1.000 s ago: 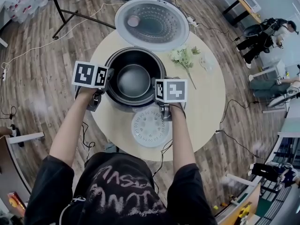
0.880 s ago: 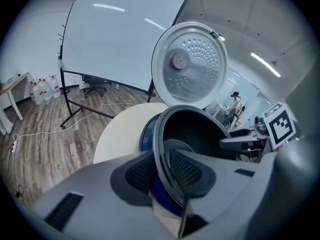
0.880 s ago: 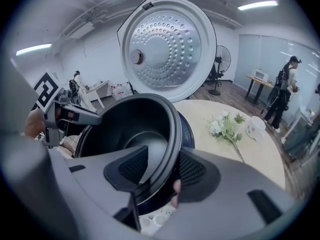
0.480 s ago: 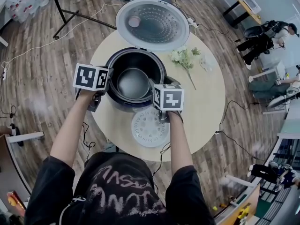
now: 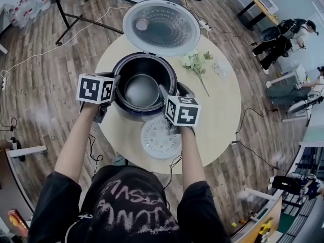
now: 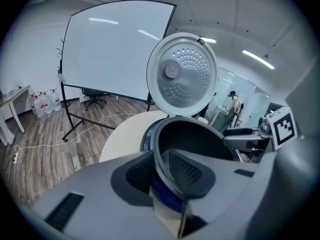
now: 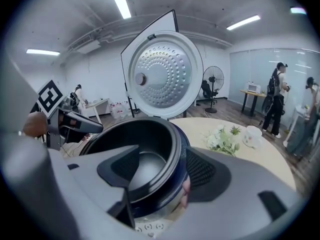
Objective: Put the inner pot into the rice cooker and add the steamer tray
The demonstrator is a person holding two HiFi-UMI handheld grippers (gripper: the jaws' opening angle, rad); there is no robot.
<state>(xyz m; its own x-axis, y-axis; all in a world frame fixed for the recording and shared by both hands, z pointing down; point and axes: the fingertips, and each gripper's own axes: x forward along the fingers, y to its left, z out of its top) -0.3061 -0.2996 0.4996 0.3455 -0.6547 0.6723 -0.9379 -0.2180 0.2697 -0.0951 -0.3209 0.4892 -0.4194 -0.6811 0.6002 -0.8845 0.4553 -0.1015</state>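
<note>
Black inner pot sits in the rice cooker. The left gripper pinches its rim at nine o'clock. The right gripper, jaws just opened, straddles the rim at four. The steamer tray lies at six.

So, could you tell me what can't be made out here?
Tray: far right part, head view, under the right gripper, whose jaws have just been opening round the pot rim.
White thing by the flowers: head view, too small.
Person at the right edge: head view, cut off.
</note>
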